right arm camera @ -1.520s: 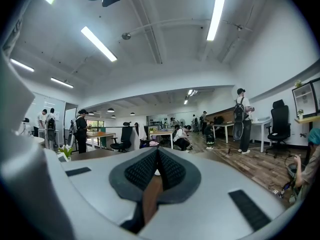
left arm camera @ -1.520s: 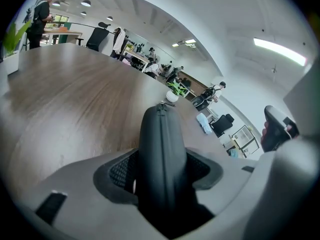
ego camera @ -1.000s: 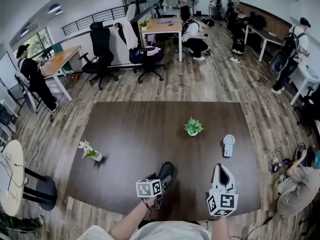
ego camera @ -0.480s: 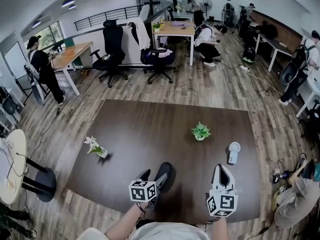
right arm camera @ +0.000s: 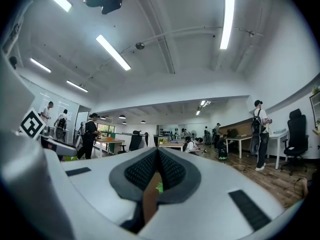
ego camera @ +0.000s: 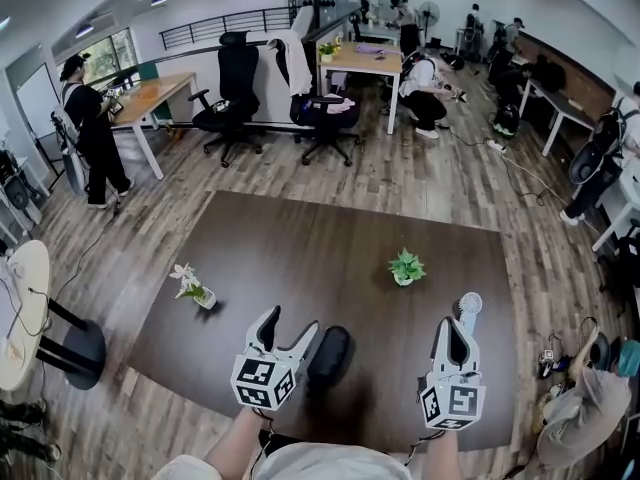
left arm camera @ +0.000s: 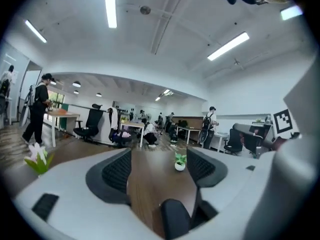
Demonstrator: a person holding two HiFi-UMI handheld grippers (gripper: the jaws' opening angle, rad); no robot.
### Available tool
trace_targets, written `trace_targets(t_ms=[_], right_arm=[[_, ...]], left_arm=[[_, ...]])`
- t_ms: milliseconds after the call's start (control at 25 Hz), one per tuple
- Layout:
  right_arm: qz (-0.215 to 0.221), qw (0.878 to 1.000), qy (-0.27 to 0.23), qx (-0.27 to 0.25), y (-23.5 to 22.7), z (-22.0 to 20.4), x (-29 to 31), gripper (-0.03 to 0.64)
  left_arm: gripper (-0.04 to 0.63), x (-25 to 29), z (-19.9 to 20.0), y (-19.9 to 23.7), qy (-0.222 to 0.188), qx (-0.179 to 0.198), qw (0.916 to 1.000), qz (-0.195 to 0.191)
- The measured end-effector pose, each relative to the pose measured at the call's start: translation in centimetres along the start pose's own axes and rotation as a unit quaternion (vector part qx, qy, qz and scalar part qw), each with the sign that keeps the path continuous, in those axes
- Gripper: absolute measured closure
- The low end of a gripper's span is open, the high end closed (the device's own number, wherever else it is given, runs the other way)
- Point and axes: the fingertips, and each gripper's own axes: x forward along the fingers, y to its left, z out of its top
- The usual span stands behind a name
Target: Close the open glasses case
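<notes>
**Reference: small potted plant (ego camera: 405, 266) on the dark wooden tabletop (ego camera: 300, 238).**

- **Glasses case (ego camera: 330, 354)** — a dark oval shell. It lies on the tabletop on the person's side of the plant and a little to its left. Its lid appears to be down, though dark case on dark wood makes the seam hard to read.
- **Left hand-held gripper (ego camera: 289, 325)** — nearer the person than the plant and further to its left. It is held clear of the wood, with its jaws spread and nothing between the pads. In the left gripper view the plant shows far off in the gap between the jaws.
- **Right hand-held gripper (ego camera: 450, 326)** — nearer the person than the plant and to its right. Its jaws are pressed together and hold nothing.
- **Other items** — a small white fan (ego camera: 468, 306) sits to the right of the plant. A flower in a small vase (ego camera: 190, 290) stands well to the plant's left.
</notes>
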Motion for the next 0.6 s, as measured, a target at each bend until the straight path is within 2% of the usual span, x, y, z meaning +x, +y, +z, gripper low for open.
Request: trace_targets(t_ms=[120, 240, 360, 600], right_arm=[[-0.002, 1.000, -0.013, -0.005, -0.2, 1.5, 0.4, 0.615], [-0.008, 1.000, -0.022, -0.008, -0.6, 2.6, 0.5, 0.615], [-0.012, 0.999, -0.026, -0.018, -0.7, 3.4, 0.5, 0.615], [-0.014, 1.000, -0.021, -0.019, -0.9, 3.1, 0.3, 0.615]], left_arm=[[0.244, -0.9, 3.4, -0.4, -0.049, 0.063, 0.9968, 0.006], [0.243, -1.7, 5.6, -1.0, -0.093, 0.122, 0.9880, 0.016], [0.244, -2.3, 6.5, -1.0, -0.112, 0.123, 0.9856, 0.027], [0.245, -2.4, 6.5, -1.6, -0.108, 0.131, 0.9852, 0.024]])
